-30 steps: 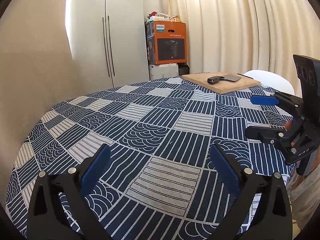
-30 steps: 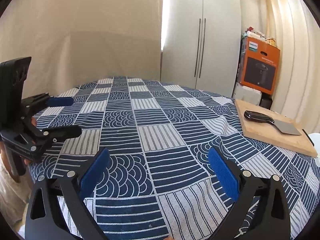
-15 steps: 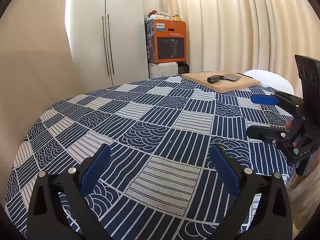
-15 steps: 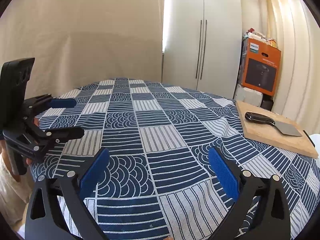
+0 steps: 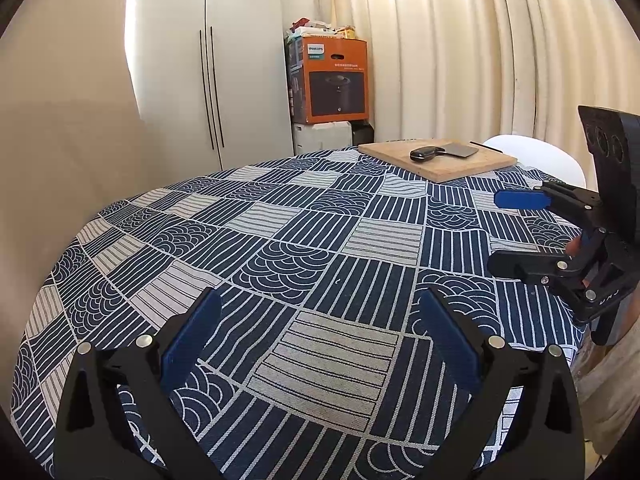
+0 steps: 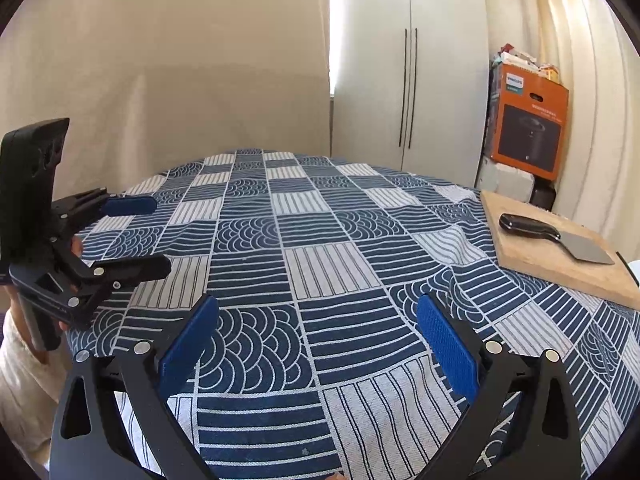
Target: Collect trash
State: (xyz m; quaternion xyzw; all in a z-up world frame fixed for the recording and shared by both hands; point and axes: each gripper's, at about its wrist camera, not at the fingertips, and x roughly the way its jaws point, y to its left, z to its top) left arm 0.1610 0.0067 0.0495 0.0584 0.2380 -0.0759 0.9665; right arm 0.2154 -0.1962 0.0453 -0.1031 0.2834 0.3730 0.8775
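**Both grippers open above the table**

The left gripper (image 5: 320,344) hangs over the near edge of the round table (image 5: 280,248), its blue pads spread wide with nothing between them. The right gripper (image 6: 316,344) hangs over the same edge, jaws likewise apart and empty. Each shows in the other's view: the right gripper (image 5: 520,236) at the table's right rim, the left gripper (image 6: 140,236) at its left rim, both with fingers parted. A bit of a hand (image 6: 76,246) shows behind the left gripper's frame.

On the far right part of the table lies a board (image 6: 560,256), and on it a knife (image 6: 556,238) with a black handle. Beyond the table, past the board, an orange box (image 5: 334,80) stands on a white one, beside a tall cupboard (image 5: 208,80).

No trash shows on the table in either view; whether some small piece lies on the busy cloth pattern cannot be told.
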